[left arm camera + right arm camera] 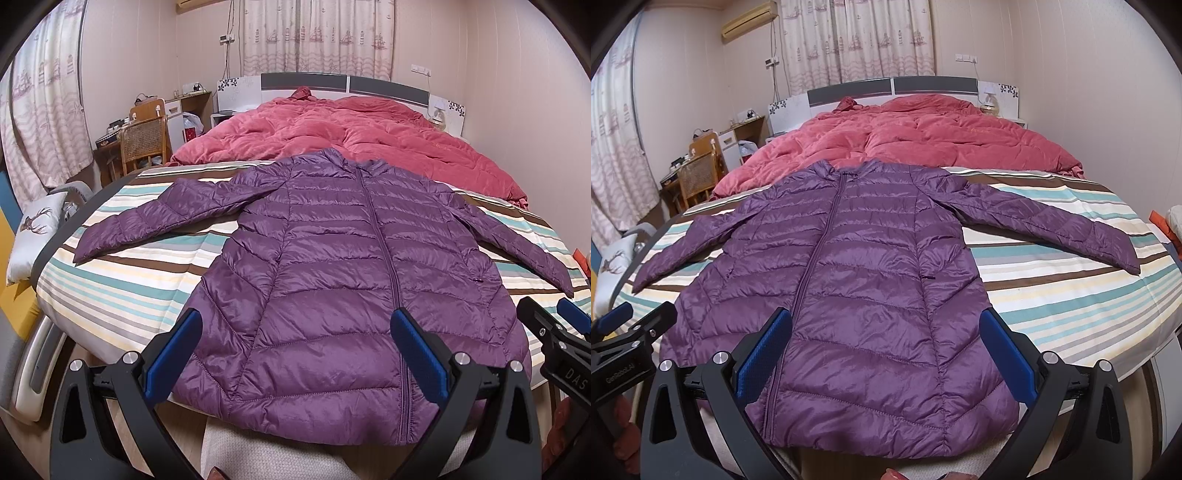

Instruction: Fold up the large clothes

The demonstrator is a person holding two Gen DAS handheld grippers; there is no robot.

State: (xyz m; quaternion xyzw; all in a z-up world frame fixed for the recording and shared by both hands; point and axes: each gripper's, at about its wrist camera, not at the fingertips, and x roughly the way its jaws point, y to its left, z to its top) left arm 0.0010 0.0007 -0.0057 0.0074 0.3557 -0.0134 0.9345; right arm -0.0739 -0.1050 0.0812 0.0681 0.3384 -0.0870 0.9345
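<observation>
Across the bottom of both frames, I am holding my left gripper (295, 354) and right gripper (886, 354) spread wide, gripping nothing, above the hem of one purple jacket (332, 266) lying flat mid-frame on the striped sheet (122, 291). One red duvet (351, 133) is bunching beyond; one chair (142, 142) is standing upper left.

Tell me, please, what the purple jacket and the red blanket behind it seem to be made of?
Purple jacket: probably thin nylon or polyester shell with down or similar filling; it looks glossy, crinkled and stitched into puffy bands. Red blanket: likely a padded quilt in soft, matte fabric, perhaps velvety; it shows no shine and lies in thick, rounded folds.
</observation>
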